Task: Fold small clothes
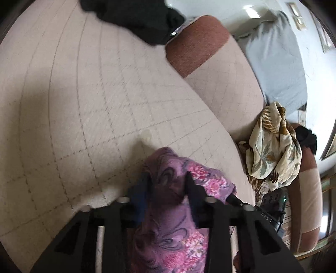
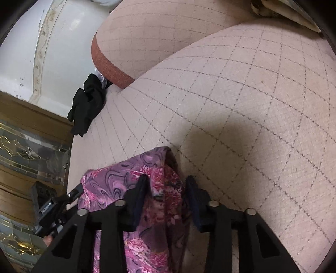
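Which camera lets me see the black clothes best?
The right wrist view. There the black clothes show whole, a crumpled heap at the edge of the checked sofa seat. In the left wrist view the same heap sits at the top and the picture's edge cuts it off.

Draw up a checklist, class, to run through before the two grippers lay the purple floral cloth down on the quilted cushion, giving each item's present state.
1. Left gripper has the purple floral cloth between its fingers: ok.
2. Right gripper has the same cloth between its fingers: ok.
3. Beige quilted sofa cushion ahead is bare: ok.
4. Crumpled black garment lies off at the cushion's edge: ok.
5. Cream leaf-print cloth lies apart, beside the cushion: ok.
6. Cloth hangs flat, untwisted: cannot tell.
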`<state>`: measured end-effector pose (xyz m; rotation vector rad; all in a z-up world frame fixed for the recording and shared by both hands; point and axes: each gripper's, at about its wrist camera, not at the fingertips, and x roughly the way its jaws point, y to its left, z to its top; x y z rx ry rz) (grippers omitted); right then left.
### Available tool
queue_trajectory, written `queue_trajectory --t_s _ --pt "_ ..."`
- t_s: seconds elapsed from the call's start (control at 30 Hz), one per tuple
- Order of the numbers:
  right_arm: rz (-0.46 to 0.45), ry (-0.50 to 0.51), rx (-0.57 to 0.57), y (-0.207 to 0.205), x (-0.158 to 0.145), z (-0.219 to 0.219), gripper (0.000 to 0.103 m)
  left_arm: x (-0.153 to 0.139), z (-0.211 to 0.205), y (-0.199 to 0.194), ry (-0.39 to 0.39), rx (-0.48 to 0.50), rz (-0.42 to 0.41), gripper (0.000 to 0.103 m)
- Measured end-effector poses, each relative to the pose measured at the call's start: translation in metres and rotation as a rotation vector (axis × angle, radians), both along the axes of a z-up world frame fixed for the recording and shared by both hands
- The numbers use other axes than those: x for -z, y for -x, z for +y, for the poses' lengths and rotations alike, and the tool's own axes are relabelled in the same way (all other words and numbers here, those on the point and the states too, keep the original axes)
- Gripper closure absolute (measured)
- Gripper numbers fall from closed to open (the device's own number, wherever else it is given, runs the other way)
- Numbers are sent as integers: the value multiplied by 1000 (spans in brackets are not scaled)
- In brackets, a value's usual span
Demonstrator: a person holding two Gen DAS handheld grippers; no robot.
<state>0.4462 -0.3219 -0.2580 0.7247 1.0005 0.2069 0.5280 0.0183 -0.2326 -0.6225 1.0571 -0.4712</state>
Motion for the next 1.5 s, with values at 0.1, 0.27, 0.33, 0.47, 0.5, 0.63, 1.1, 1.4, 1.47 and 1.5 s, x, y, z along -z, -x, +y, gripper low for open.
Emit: queue_trajectory --t_s 0.1,0.27,0.33,0.47,0.5,0.63,1.1,1.4,1.47,1.5 --pt "-3 61 -4 0 -6 5 81 0 -9 0 -82 38 -58 80" --pt "17 20 10 0 2 0 80 -1 -6 1 -74 23 -38 78" --pt "20 28 9 1 -4 1 76 -6 -8 4 -103 4 -28 76" --pt "18 -12 30 18 -17 -1 58 -18 -6 19 -154 1 6 71" --pt "14 -25 37 26 -20 -3 53 -20 -4 27 -167 2 16 62" --pt "0 -56 56 68 -26 -2 27 -19 1 67 -242 18 37 37" --pt "71 -49 10 243 4 50 59 11 28 234 -190 13 39 68" --pt "56 2 47 263 1 43 92 1 55 240 -54 -40 14 92" --pt "55 30 54 268 1 42 93 14 47 236 -121 -25 50 92" --pt "74 26 50 265 6 42 93 22 44 234 -136 -19 73 91"
